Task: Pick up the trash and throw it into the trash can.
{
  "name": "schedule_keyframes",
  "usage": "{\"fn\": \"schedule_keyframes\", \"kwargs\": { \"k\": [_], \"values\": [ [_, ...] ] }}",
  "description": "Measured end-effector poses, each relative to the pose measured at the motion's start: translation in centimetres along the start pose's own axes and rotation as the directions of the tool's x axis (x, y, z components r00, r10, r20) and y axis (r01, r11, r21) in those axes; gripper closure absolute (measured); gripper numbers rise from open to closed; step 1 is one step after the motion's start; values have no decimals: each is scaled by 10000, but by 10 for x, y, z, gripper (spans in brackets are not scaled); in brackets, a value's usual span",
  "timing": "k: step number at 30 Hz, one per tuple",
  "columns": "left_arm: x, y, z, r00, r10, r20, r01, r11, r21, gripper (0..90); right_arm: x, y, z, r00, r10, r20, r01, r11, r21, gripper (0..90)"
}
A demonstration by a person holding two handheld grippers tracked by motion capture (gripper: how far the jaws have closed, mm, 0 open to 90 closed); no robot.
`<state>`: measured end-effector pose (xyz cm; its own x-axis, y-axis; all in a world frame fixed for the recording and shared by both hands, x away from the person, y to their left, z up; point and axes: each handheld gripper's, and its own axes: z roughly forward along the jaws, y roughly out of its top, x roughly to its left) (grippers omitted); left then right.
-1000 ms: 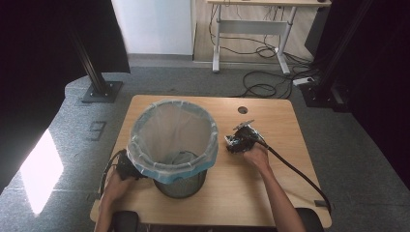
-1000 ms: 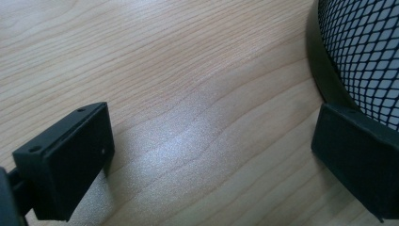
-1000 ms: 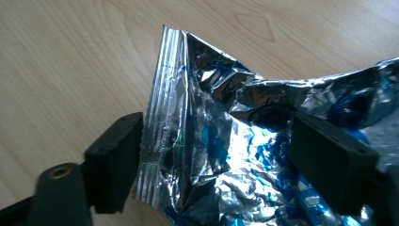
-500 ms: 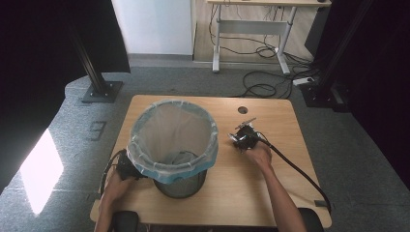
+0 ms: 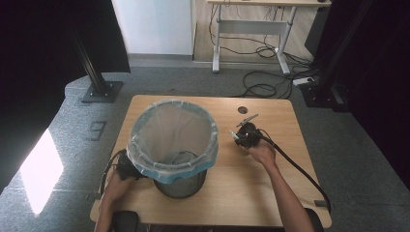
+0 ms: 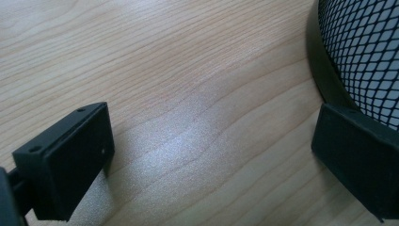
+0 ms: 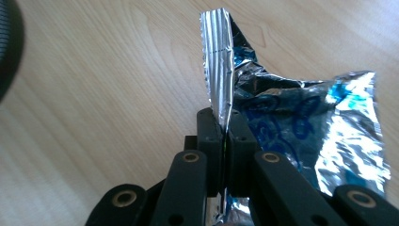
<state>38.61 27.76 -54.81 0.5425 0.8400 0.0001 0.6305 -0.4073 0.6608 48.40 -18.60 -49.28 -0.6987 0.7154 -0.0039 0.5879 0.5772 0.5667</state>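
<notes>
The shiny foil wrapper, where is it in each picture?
High view: the foil wrapper sits right of the middle, pinched in the right claw, beside the trash bin.
Right gripper view: it fills the middle and right, its folded edge clamped between the jaws.
Left gripper view: I can't find it there.
Shared landmark: the bin's black mesh and the wooden table.

I see the counter (image 5: 270,183) evenly lit from above, dark curtains around, a bright patch on the floor (image 5: 41,174) at left. Glare flashes off the foil wrapper (image 7: 301,127); my near jaws look soft.
</notes>
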Motion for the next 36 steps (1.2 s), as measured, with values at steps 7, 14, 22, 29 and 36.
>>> {"fn": "schedule_keyframes", "kwargs": {
  "k": [7, 14, 22, 29, 36],
  "values": [
    [0, 0, 0, 10000, -2, 0, 2, 10000, -2, 0, 2, 8, -22, 9997, -172, -146, 170, 9997, -157, 862],
    [0, 0, 0, 10000, 2, 1, -2, 10000, 1, 0, 5, 16, -41, 9988, -400, -283, 386, 9981, -488, 858],
    [0, 0, 0, 10000, -1, 2, 1, 10000, -2, 0, 5, 24, -63, 9977, -654, -158, 639, 9949, -783, 855],
    [0, 0, 0, 10000, 0, 3, 0, 10000, 0, 0, 5, 36, -86, 9976, -578, -377, 526, 9907, -1251, 851],
    [0, 0, 0, 10000, 0, 4, 0, 10000, 1, 0, 4, 40, -100, 9970, -571, -525, 488, 9878, -1477, 851]
  ]
}}
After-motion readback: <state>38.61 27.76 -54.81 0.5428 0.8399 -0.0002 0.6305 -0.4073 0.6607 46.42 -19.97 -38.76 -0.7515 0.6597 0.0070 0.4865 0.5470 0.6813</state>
